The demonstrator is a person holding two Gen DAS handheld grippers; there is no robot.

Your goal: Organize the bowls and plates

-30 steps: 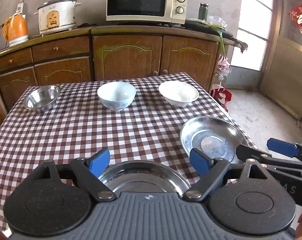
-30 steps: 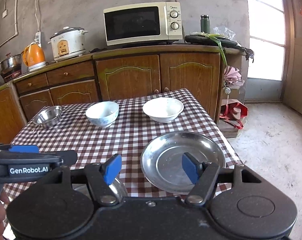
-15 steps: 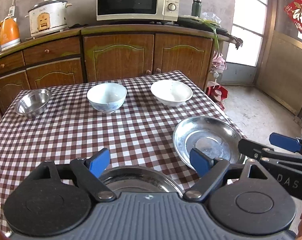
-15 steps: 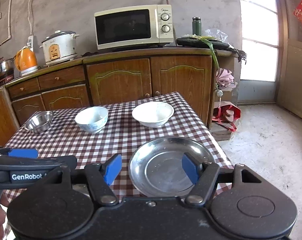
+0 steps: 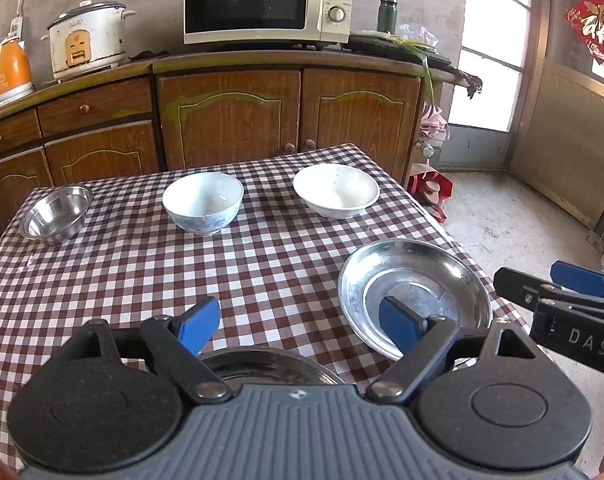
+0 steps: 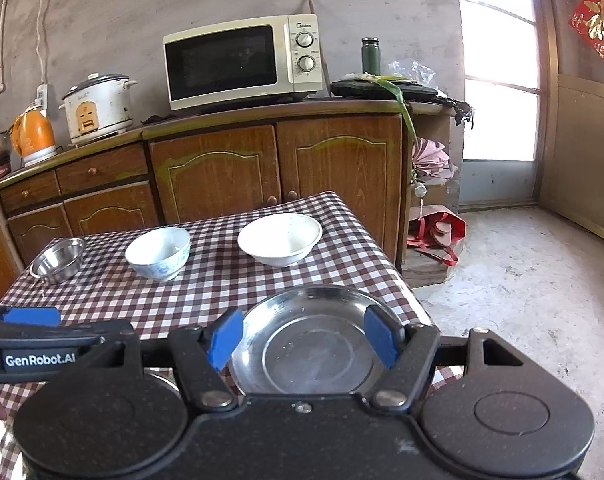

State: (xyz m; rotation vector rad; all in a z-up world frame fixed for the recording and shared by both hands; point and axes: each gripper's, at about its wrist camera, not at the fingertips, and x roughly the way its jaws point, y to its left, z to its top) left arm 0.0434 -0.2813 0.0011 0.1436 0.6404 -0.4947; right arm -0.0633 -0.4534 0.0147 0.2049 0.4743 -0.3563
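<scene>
On the checked table [image 5: 150, 264] stand a small steel bowl [image 5: 56, 214] at far left, a blue-patterned white bowl [image 5: 202, 201] in the middle and a plain white bowl [image 5: 336, 189] at far right. A steel plate [image 5: 415, 292] lies near the right edge. A second steel plate [image 5: 270, 366] lies at the near edge, partly hidden under my left gripper [image 5: 298, 322], which is open and holds nothing. My right gripper [image 6: 303, 334] is open above the near half of the right steel plate [image 6: 313, 340], touching nothing. The right gripper [image 5: 569, 280] also shows in the left wrist view.
Behind the table runs a wooden cabinet [image 5: 230, 112] with a microwave [image 5: 266, 2], a rice cooker [image 5: 88, 38], an orange kettle [image 5: 6, 70] and a green flask [image 5: 386, 16]. A concrete floor [image 6: 533, 280] and a red bag [image 6: 437, 232] lie right of the table.
Both grippers have drawn back slightly from the table, so the bowls look a little farther off. Both stay open and no dish has moved.
</scene>
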